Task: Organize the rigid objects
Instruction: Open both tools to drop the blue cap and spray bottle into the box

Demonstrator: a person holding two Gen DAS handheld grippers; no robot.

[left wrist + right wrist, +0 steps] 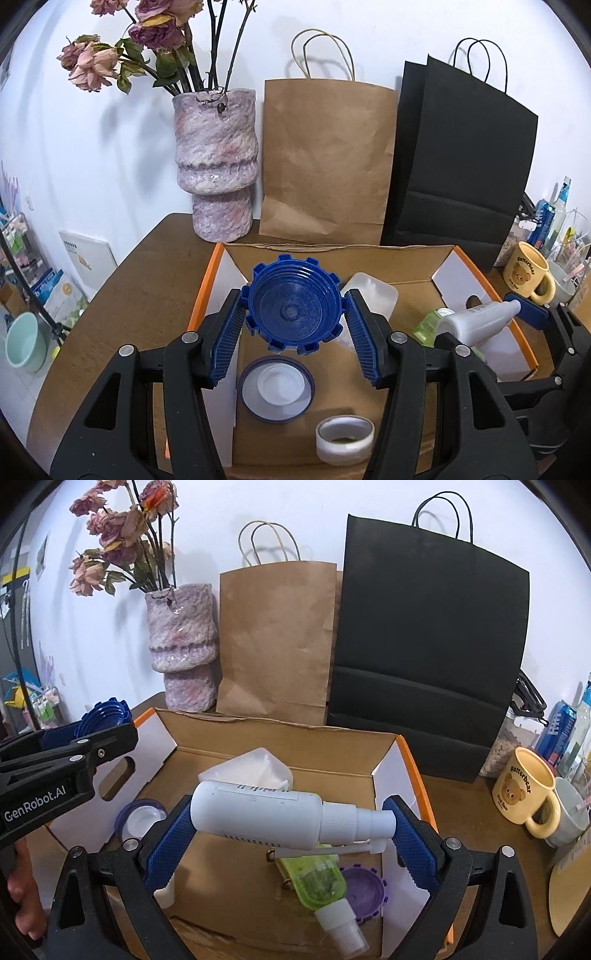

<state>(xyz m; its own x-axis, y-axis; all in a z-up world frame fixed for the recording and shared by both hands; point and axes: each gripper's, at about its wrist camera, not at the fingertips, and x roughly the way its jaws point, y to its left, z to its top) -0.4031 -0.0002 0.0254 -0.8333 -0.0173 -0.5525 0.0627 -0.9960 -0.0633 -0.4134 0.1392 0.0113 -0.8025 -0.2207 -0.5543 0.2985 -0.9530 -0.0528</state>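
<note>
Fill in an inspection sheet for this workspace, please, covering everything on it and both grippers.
Surface: brown wooden table, mostly covered.
Job's things: cardboard box open, holding a green spray bottle, purple cap, white tub and blue-rimmed lid.
Clutter: yellow bear mug, blue can.
Grippers: left gripper shut on the blue ridged cap; right gripper shut on the white spray bottle, held lengthwise over the box.
Cables: nothing seen.
Surroundings: vase of dried roses, brown paper bag, black paper bag, white wall.
</note>
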